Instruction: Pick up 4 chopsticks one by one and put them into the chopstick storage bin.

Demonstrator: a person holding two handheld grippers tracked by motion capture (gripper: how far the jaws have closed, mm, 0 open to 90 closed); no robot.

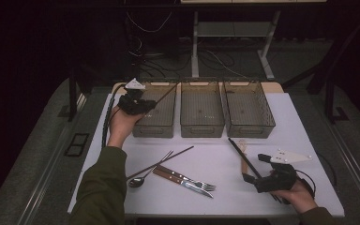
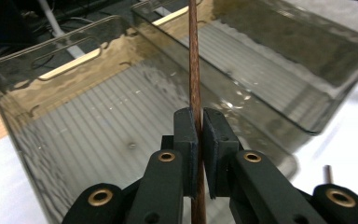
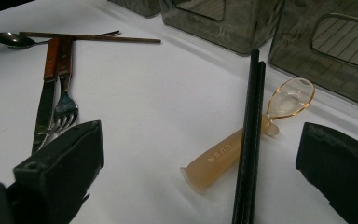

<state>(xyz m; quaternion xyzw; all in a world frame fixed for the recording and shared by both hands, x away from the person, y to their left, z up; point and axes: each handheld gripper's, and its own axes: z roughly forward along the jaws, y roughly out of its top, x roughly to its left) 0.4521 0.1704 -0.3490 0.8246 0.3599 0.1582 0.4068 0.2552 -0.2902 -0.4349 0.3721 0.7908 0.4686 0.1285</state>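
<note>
My left gripper [image 2: 198,140] is clamped on the brown chopstick [image 2: 195,70] over the leftmost bin [image 1: 155,123], presumably for sorting, while my right gripper [image 1: 257,165] rests wide-jawed on the counter [image 1: 215,154] astride black chopsticks [image 3: 249,140].

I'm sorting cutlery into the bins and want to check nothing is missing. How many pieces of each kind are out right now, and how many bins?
Brown chopsticks: 2, one held in the left gripper over the left bin, one on the table
Black chopsticks: 2
Metal spoon: 1
Amber plastic spoon: 1
Fork: 1
Knife: 1
Bins: 3
Total: 11
</note>
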